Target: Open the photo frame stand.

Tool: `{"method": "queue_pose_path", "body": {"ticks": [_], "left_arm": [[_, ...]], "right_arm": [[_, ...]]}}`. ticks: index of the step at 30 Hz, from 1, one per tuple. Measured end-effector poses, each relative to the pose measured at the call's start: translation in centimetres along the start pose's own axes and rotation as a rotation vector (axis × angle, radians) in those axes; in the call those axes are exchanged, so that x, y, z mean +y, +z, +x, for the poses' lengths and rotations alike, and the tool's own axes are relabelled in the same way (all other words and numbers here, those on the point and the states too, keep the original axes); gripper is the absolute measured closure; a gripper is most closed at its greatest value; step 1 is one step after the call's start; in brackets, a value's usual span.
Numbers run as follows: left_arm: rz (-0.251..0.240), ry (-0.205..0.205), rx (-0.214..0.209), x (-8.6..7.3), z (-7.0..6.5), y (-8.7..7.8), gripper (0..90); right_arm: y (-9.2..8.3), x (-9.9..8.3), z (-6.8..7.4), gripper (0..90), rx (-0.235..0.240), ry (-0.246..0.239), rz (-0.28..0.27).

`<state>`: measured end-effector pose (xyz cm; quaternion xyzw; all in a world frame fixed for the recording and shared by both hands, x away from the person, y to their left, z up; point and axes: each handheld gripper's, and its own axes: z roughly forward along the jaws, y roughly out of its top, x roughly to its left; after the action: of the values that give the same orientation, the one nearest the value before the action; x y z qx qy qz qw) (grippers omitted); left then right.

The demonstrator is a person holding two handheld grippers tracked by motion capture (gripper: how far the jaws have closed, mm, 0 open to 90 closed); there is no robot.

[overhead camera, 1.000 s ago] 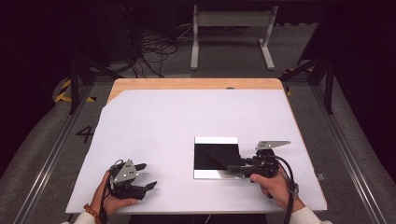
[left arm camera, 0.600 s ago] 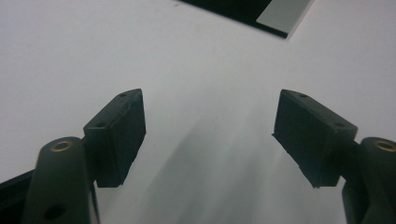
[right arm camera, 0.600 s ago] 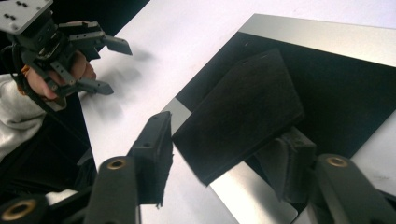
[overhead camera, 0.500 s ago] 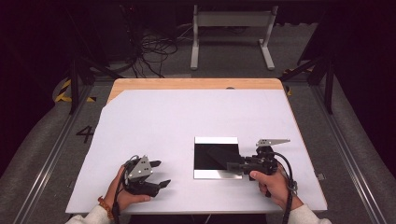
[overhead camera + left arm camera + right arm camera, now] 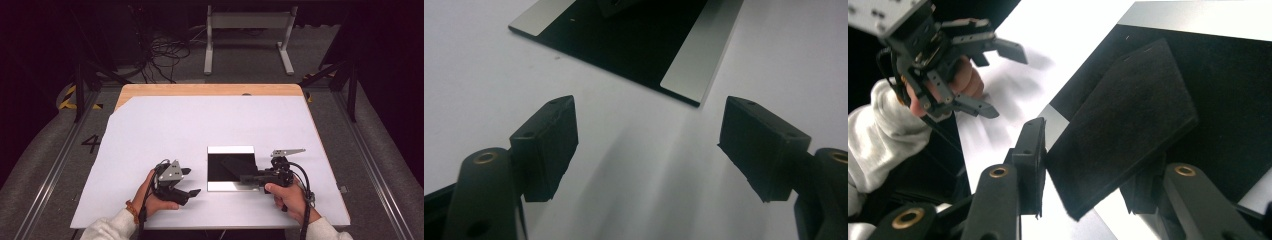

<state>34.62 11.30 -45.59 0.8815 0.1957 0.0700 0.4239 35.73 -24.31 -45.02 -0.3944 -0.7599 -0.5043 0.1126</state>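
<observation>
Black pad (image 5: 1128, 125) gripped, left gripper (image 5: 189, 181) moved closer

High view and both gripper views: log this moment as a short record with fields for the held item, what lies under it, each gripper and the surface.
held item: black felt-like pad, tilted, one edge between the right gripper's jaws
under it: black square mat with silver end strips
right gripper: jaws just closing, pressing on the pad
left gripper: jaws wide open, nothing between them, near the mat's left edge
surface: white sheet on the table
</observation>
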Motion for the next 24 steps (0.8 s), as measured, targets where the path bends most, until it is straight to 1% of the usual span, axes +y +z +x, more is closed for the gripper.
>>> {"method": "queue_pose_path", "body": {"ticks": [2,4,5,7,9,10,12,13,15,17,18,19,21,22,23,24], "left_arm": [[-0.002,-0.019,-0.015,0.5,0.3,0.6,23.5],[0.004,-0.036,-0.018,0.9,0.7,1.1,22.7],[0.015,-0.043,-0.007,1.1,0.9,1.5,22.6],[0.019,-0.074,-0.026,1.4,1.3,2.2,22.0],[0.034,-0.077,-0.032,1.7,1.5,2.8,21.0],[0.041,-0.072,-0.033,1.7,1.5,3.0,21.1],[0.049,-0.071,-0.036,1.8,1.5,3.2,21.0],[0.054,-0.062,-0.033,1.8,1.4,3.3,20.9],[0.055,-0.052,-0.036,1.9,1.3,3.2,20.7],[0.057,-0.036,-0.023,2.0,1.1,3.1,20.7],[0.058,-0.03,-0.024,2.0,1.1,3.1,20.6],[0.062,-0.026,-0.018,2.0,1.0,3.1,20.6],[0.068,-0.016,-0.015,2.0,0.8,3.2,20.5],[0.068,-0.008,-0.022,2.0,0.8,3.2,20.5],[0.071,-0.008,-0.028,2.0,0.7,3.3,20.5],[0.07,-0.008,-0.032,2.0,0.6,3.4,20.4]], "right_arm": [[0.0,0.0,0.3,63.7,-0.001,-0.033,0.01],[0.1,0.0,0.5,64.3,-0.013,-0.053,0.005],[0.1,0.0,0.5,64.6,-0.017,-0.054,0.007],[0.1,-0.1,0.5,65.6,-0.015,-0.058,0.008],[0.1,-0.1,0.4,65.5,-0.011,-0.053,0.002],[0.0,-0.1,0.4,64.8,-0.008,-0.049,-0.004],[-0.1,-0.1,0.2,59.1,-0.019,-0.028,-0.014],[-0.2,0.0,0.1,51.1,-0.04,-0.021,-0.019],[-0.4,0.0,-0.3,48.3,-0.034,0.014,-0.038],[-0.5,0.1,-0.4,47.3,-0.034,0.028,-0.06],[-0.6,0.1,-0.4,45.6,-0.044,0.049,-0.079],[-0.6,0.1,-0.4,45.6,-0.044,0.049,-0.079],[-1.0,0.1,-0.5,46.3,-0.073,0.101,-0.123],[-1.3,0.1,-0.8,48.3,-0.087,0.125,-0.131],[-1.4,0.1,-1.1,49.6,-0.075,0.158,-0.127],[-1.4,0.1,-1.2,50.3,-0.056,0.162,-0.117]]}}
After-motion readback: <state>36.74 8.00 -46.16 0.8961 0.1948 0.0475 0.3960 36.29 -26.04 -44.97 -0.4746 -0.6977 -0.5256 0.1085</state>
